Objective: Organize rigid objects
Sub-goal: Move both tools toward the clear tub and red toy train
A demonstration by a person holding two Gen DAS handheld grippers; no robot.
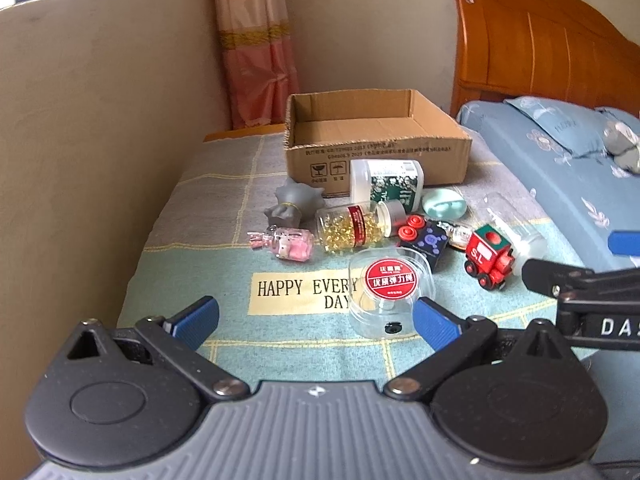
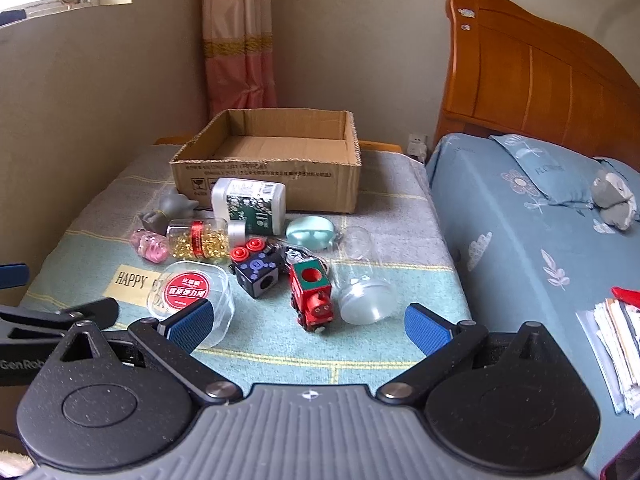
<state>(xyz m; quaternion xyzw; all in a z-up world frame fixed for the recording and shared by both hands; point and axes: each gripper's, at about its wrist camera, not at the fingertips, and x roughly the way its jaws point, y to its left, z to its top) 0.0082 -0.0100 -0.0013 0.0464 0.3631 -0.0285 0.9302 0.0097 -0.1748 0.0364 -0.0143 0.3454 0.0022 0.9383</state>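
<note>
Between the spread fingers of the left gripper (image 1: 316,322), just ahead, lies a clear round case (image 1: 390,296): light, slick, best pinched across its rim. Ahead of the right gripper (image 2: 308,322), also wide apart and empty, sits a stiff toy train (image 2: 311,298); the box (image 2: 272,182) waits beyond.

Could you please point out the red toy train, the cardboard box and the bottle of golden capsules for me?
red toy train (image 2: 310,300): right wrist view, on its red body.
cardboard box (image 2: 280,186): right wrist view, on its near outer wall.
bottle of golden capsules (image 1: 352,228): left wrist view, on its red label band.
</note>
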